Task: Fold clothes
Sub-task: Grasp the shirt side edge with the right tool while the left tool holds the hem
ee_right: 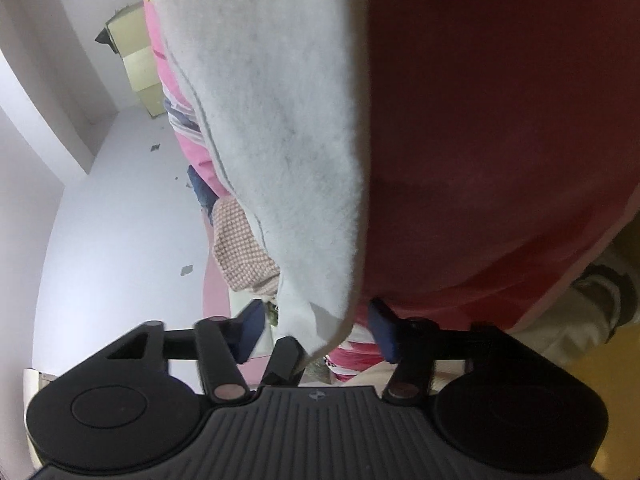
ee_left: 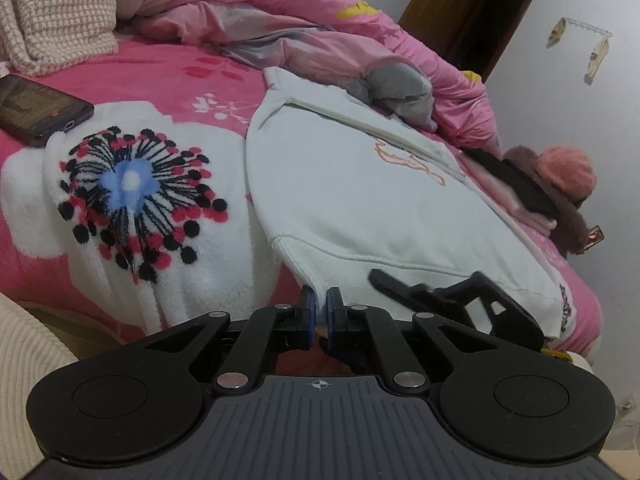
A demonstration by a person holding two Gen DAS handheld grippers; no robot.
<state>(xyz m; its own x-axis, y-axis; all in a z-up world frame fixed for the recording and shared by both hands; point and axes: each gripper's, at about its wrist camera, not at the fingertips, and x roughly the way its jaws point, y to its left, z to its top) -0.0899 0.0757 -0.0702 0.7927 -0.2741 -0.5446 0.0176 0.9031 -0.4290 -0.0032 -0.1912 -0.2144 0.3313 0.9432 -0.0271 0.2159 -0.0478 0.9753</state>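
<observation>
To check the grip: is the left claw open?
No, the left claw is shut, its blue pads pinching the white hoodie's hem corner.

sweatshirt (ee_left: 360, 200) – white, orange outline print, ahead of left tongs | blanket (ee_left: 132, 200) – pink, white bloom, black-red dots, blue centre, left of tongs | quilt (ee_left: 280, 28) pink-grey, beyond

phone (ee_left: 38, 110) cut off — right gripper (ee_left: 452, 300) blurred
</observation>
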